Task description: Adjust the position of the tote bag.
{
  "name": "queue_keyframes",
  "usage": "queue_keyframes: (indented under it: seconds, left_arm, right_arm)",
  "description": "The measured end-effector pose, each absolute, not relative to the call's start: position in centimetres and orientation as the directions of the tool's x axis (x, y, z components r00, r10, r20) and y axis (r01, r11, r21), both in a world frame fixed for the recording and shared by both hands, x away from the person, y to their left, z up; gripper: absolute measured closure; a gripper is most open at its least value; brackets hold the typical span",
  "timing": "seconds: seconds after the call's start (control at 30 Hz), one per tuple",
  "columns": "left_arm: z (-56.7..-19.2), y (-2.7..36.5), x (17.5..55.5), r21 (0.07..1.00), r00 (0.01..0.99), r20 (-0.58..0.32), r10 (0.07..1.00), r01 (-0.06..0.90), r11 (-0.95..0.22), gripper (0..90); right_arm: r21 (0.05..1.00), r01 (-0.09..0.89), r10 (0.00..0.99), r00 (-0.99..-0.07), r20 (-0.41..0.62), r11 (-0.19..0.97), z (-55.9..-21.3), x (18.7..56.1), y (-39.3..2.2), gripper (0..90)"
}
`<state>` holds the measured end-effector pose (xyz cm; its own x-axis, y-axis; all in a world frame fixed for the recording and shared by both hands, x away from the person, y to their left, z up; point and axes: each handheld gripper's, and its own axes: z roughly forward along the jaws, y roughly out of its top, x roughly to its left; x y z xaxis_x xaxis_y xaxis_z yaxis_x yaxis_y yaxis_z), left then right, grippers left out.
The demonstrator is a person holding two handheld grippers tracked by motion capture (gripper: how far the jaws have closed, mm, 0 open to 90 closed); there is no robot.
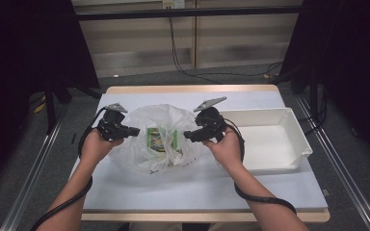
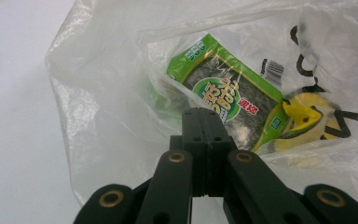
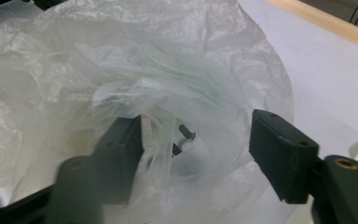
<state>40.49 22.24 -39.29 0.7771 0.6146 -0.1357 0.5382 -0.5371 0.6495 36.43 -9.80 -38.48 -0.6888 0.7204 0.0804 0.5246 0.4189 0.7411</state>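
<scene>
So the plastic bag (image 1: 161, 139) sits mid-table on a white sheet, crumpled and see-through, thin film with lots of creases. Inside it you can make out a green seaweed snack packet (image 2: 228, 95), flat and glossy, with a barcode, plus something yellow (image 2: 307, 116) beside it that I can't identify through the film. Just right of the bag is a white plastic bin (image 1: 289, 120), shallow, rectangular, smooth-walled. Table (image 1: 192, 89) has a light wood edge showing at the far side.

Left gripper (image 1: 136, 130) comes in from the left, held roughly level and pointing right at the bag's left side; its fingers (image 2: 200, 126) are pressed together. Whether any film is pinched between them I can't tell.

Right gripper (image 1: 187, 135) comes from the right, pointing left into the bag's right side. Its fingers (image 3: 282, 149) stand apart, with loose film bunched in the gap and draped over the left one, not squeezed.
</scene>
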Motion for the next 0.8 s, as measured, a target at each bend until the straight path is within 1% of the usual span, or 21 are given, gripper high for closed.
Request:
queue_keyframes:
  seconds: [0.03, 0.1, 0.13, 0.17, 0.2, 0.23, 0.33, 0.37, 0.5, 0.53, 0.8]
  left_arm:
    - [-39.4, 22.1, 40.5, 0.649, 0.776, -0.138, 0.615, 0.54, -0.536, 90.0]
    - [-39.6, 22.0, 40.6, 0.651, 0.778, -0.133, 0.615, 0.536, -0.538, 90.0]
    - [-39.7, 22.0, 40.7, 0.644, 0.778, -0.136, 0.613, 0.54, -0.542, 90.0]
    - [-39.7, 22.1, 40.7, 0.641, 0.776, -0.137, 0.615, 0.543, -0.542, 90.0]
    - [-39.7, 22.1, 40.7, 0.641, 0.776, -0.137, 0.615, 0.543, -0.542, 90.0]
    - [-39.8, 22.1, 40.7, 0.645, 0.773, -0.141, 0.619, 0.546, -0.535, 90.0]
    - [-39.7, 22.5, 41.0, 0.64, 0.775, -0.13, 0.618, 0.542, -0.545, 90.0]
    - [-39.7, 22.5, 41.0, 0.64, 0.775, -0.13, 0.618, 0.542, -0.545, 90.0]
    - [-39.7, 23.2, 41.3, 0.632, 0.767, -0.106, 0.633, 0.543, -0.552, 90.0]
    - [-39.9, 23.3, 41.4, 0.636, 0.755, -0.108, 0.646, 0.552, -0.539, 90.0]
    - [-41.1, 25.1, 43.0, 0.623, 0.703, -0.11, 0.703, 0.6, -0.502, 90.0]
  right_arm:
    - [0.737, 0.527, 0.722, -0.687, 0.075, 0.424, -38.5, 36.5, -9.7, 38.0]
    - [0.728, 0.528, 0.719, -0.691, 0.069, 0.437, -38.7, 36.8, -9.6, 50.1]
    - [0.72, 0.546, 0.727, -0.682, 0.083, 0.43, -38.8, 37.4, -9.7, 58.6]
    - [0.714, 0.554, 0.728, -0.68, 0.092, 0.427, -38.8, 37.7, -9.8, 65.3]
    - [0.714, 0.554, 0.728, -0.68, 0.092, 0.427, -38.8, 37.7, -9.8, 65.3]
    - [0.711, 0.57, 0.726, -0.677, 0.123, 0.411, -38.6, 38.2, -10.0, 73.1]
    - [0.71, 0.585, 0.72, -0.676, 0.159, 0.393, -38.5, 38.9, -10.4, 88.4]
    - [0.703, 0.596, 0.722, -0.671, 0.17, 0.388, -38.4, 39.0, -10.6, 90.0]
    - [0.697, 0.604, 0.732, -0.66, 0.168, 0.385, -38.2, 39.6, -11.2, 90.0]
    - [0.691, 0.619, 0.746, -0.643, 0.171, 0.375, -38.2, 39.8, -11.8, 90.0]
    - [0.67, 0.659, 0.787, -0.59, 0.179, 0.342, -38.5, 40.2, -14.4, 90.0]
